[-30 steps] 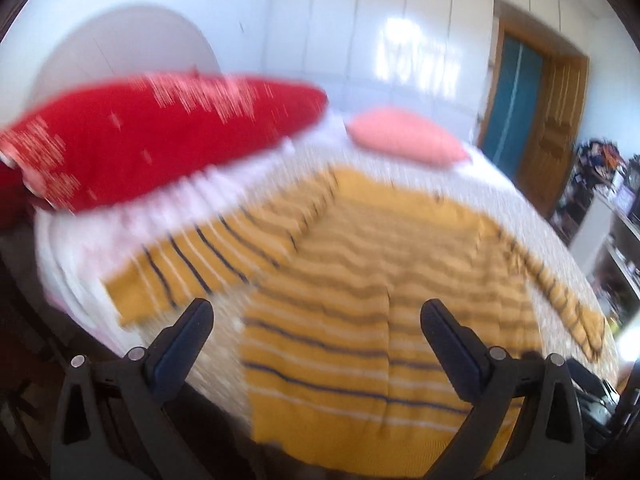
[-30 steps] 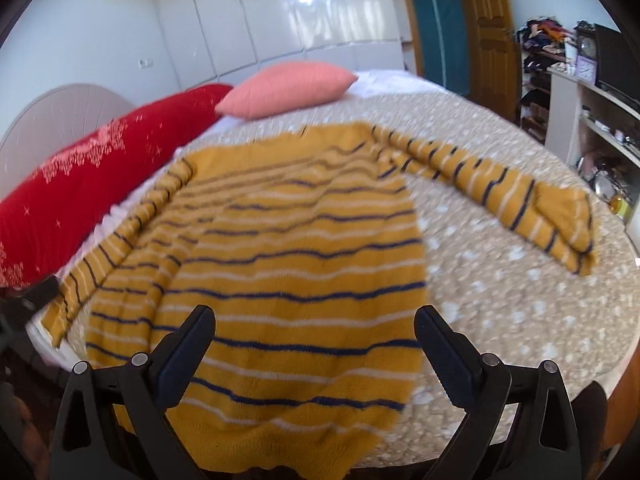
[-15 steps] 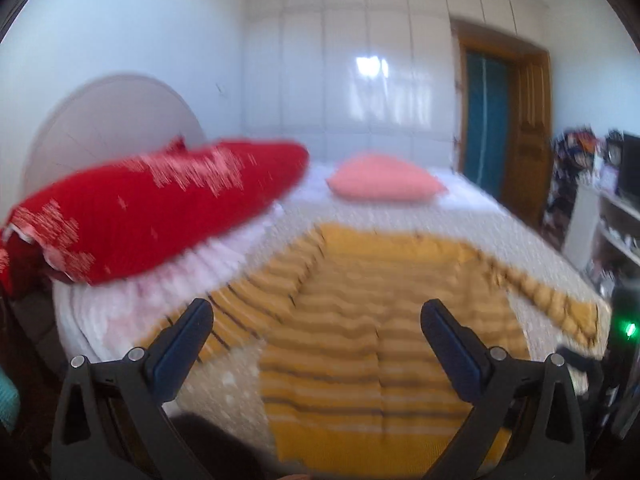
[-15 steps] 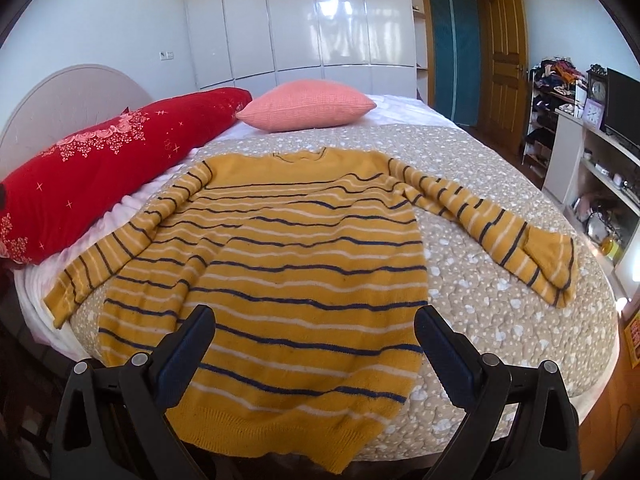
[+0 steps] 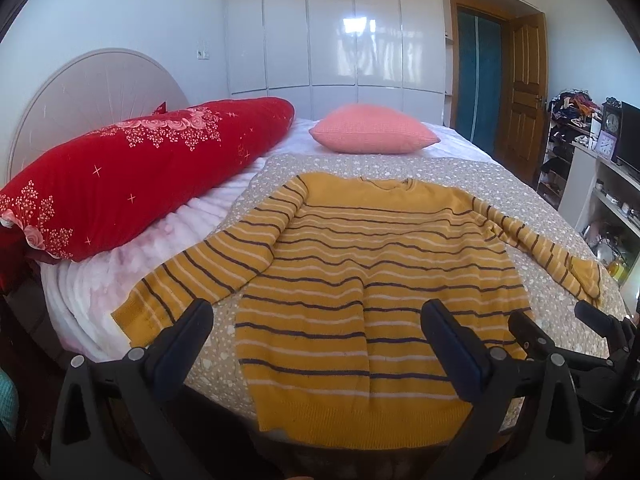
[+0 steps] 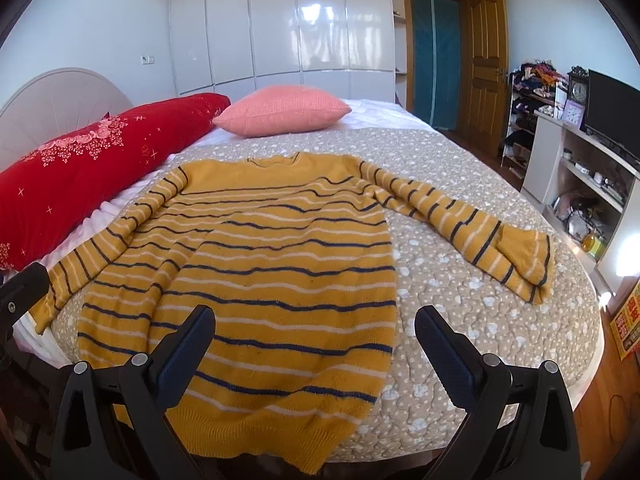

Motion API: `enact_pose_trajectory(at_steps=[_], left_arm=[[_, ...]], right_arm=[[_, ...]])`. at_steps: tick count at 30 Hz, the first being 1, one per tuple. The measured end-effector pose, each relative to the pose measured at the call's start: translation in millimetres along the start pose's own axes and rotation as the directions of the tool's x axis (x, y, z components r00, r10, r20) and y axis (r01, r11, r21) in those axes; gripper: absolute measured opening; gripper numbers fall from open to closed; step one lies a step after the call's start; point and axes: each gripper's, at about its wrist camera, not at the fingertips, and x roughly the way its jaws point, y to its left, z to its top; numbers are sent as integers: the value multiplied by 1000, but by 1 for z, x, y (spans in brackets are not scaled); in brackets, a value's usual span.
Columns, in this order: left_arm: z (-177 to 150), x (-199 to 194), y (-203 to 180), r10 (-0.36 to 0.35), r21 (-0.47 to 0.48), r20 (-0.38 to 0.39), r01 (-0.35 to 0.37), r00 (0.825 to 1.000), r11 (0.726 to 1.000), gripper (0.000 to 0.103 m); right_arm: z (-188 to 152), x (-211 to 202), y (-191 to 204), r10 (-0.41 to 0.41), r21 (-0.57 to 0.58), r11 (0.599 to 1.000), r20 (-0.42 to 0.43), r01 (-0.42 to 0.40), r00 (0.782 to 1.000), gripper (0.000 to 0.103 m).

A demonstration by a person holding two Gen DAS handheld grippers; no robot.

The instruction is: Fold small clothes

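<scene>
Both views have steadied over the last second: the left wrist view, smeared and swinging earlier, now frames the bed (image 5: 400, 168) squarely, and the right view has drawn back and levelled. Reading: the approach sweep is over, both tools are lined up at the foot edge of the bed, and no fold has begun. The sweater (image 5: 360, 280), mustard with dark and pale stripes, lies face up and flat on the dotted quilt (image 6: 460, 300), hem draped just over the foot edge, neckline toward the pink pillow (image 5: 372, 134). Left gripper (image 5: 316, 344): fingers spread wide, nothing between them, hovering above the hem. Right gripper (image 6: 314, 340): fingers likewise wide apart and empty, over the hem's right half. The left view shows the sweater's left sleeve (image 5: 192, 280) laid out onto the pink blanket beside the red pillow (image 5: 132, 176), cuff near the bed's left edge; it also catches the right tool at its lower right corner. The right view alone shows the right sleeve (image 6: 460, 220) clearly, cuff doubled back on itself near the bed's right edge. Judgement: that cuff wants straightening, or a sleeve goes in first.
</scene>
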Motion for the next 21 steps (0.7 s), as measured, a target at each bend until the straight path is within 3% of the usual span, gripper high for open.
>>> enact_pose_trajectory(at_steps=[10, 21], left_arm=[[0, 0, -7, -13, 13, -10, 13, 1000, 1000, 103], [-5, 12, -3, -64, -25, -81, 62, 995, 998, 103]], right_arm=[[-2, 2, 2, -2, 0, 1000, -8, 2, 1000, 101], [-6, 10, 4, 5, -15, 1000, -39, -6, 999, 101]])
